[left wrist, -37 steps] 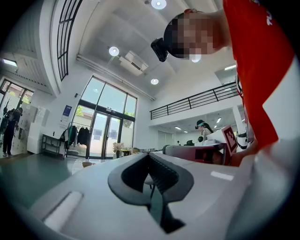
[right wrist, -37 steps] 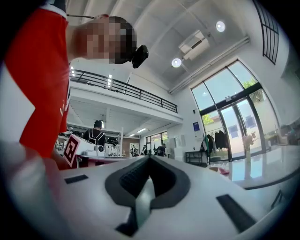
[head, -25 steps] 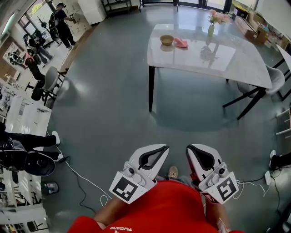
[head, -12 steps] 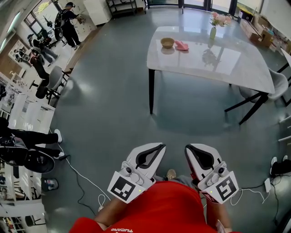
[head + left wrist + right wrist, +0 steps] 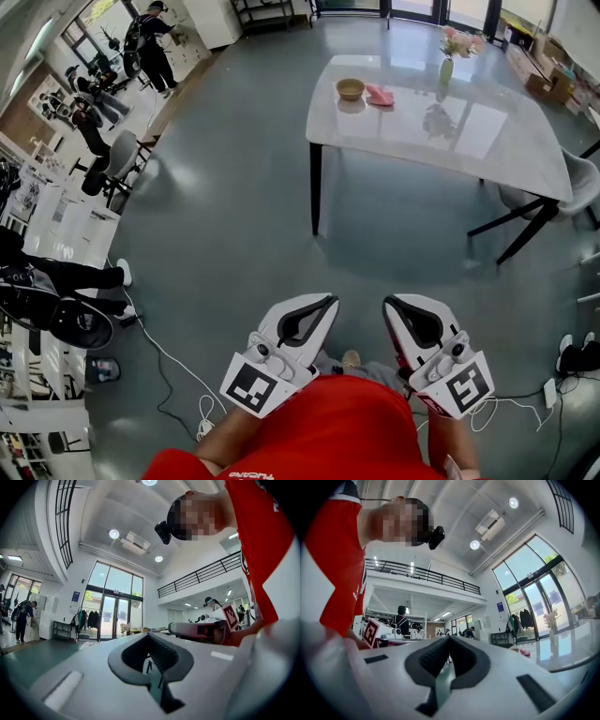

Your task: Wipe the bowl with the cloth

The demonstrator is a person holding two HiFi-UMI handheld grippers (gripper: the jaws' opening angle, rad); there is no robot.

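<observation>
Both of your grippers hang low in front of your red shirt point(image 5: 328, 431), over the grey floor point(image 5: 234, 216) and well apart from the surface point(image 5: 422, 131). The left gripper point(image 5: 322, 306) has its jaws pressed fully together with nothing between them. The right gripper point(image 5: 396, 307) is the same, jaws closed tight and holding nothing. The two point forward side by side, with a narrow gap between them.

The bowl point(image 5: 350, 89) stands on the surface near its far left corner, close to both the left edge and the far edge. From this far off you cannot tell what its inside holds. The pink cloth point(image 5: 379, 94) lies just to the right of the bowl; whether the two touch cannot be made out. Further right along the far edge, a slim vase point(image 5: 447, 70) stands upright with pink flowers point(image 5: 457, 40) in it.

The middle and near side of the surface are bare and glossy. A broad stretch of floor lies between you and its near left leg point(image 5: 315, 187). A dark-legged chair point(image 5: 525, 211) sits at the right end of the surface. A cable point(image 5: 169, 361) trails across the floor to your left, near desks and seated people.
</observation>
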